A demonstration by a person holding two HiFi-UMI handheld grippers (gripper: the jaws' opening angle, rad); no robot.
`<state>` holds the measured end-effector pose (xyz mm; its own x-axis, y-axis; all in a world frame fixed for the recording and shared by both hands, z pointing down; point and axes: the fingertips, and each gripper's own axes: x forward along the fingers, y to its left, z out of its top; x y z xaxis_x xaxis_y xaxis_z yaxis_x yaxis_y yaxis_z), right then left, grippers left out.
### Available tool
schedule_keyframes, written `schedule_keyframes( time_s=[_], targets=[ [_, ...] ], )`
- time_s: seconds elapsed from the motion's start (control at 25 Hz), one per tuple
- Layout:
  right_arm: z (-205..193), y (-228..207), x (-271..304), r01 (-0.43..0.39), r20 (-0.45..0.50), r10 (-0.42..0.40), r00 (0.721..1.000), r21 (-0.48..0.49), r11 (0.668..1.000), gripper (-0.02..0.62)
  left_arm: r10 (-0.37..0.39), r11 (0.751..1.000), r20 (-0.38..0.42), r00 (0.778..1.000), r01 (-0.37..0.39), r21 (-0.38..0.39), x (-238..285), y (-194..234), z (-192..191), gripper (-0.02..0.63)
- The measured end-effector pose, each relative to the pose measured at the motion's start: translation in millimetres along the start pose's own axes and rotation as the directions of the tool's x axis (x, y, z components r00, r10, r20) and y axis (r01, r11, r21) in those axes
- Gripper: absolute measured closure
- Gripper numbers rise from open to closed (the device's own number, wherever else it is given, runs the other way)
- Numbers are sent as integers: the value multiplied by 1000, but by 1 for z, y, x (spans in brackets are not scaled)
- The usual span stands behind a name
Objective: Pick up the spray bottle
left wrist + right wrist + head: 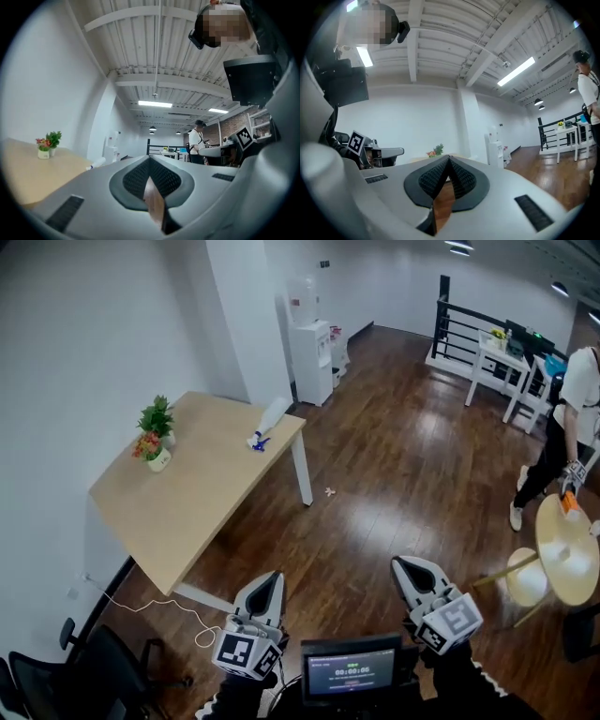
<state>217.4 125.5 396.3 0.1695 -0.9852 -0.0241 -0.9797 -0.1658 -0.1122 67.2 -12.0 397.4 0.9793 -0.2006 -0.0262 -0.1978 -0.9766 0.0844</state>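
A white spray bottle (pixel 268 422) with a blue trigger lies on its side near the far corner of the light wooden table (pixel 197 493). In the left gripper view the spray bottle (pixel 96 163) shows small, beyond the table (pixel 28 176). My left gripper (pixel 272 577) and right gripper (pixel 403 565) are low in the head view, over the wooden floor and well short of the table. Both point level. The jaws of the left gripper (pixel 150 158) meet at the tip with nothing between them. The right gripper (pixel 449 158) is shut and empty too.
A small potted plant (pixel 155 432) stands on the table's far left side. A water dispenser (pixel 311 357) stands by the wall behind. A black office chair (pixel 98 671) and a floor cable (pixel 178 610) lie at lower left. A person (pixel 572 418), a round yellow table (pixel 567 549) and white tables (pixel 497 357) are to the right.
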Motion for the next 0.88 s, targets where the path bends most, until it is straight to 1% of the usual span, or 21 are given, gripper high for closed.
schedule_keyframes(
  time_s=[0.12,0.2,0.28,0.4,0.44,0.56,0.64,0.76,0.88],
  targets=[
    [12,-40,55,-75,-9,75,997,-22,997,620,-56,997,2,998,56,52,65,24,20,612],
    [20,-68,94,-138,-31,136,990,-49,989,620,-75,994,5,997,75,79,112,41,33,612],
    [34,-94,132,-204,-35,202,979,-59,977,619,-99,991,7,995,98,88,157,54,48,612],
    [53,-128,175,-303,-34,302,953,-49,952,620,-169,979,-7,986,168,116,211,55,68,611],
    [57,-140,189,-328,-42,326,944,-59,943,619,-187,975,-7,982,186,121,228,56,72,612],
    [55,-174,240,-379,-79,373,925,-90,921,619,-198,973,-6,980,198,119,279,77,78,612],
    [56,-190,276,-392,-83,386,919,-87,916,619,-198,974,-19,980,199,112,309,100,76,612],
    [56,-210,329,-412,-93,404,910,-85,907,618,-204,975,-20,979,205,81,346,137,71,612],
    [52,-222,378,-430,-111,420,901,-91,898,619,-193,977,-7,981,193,94,371,174,69,611]
  ],
)
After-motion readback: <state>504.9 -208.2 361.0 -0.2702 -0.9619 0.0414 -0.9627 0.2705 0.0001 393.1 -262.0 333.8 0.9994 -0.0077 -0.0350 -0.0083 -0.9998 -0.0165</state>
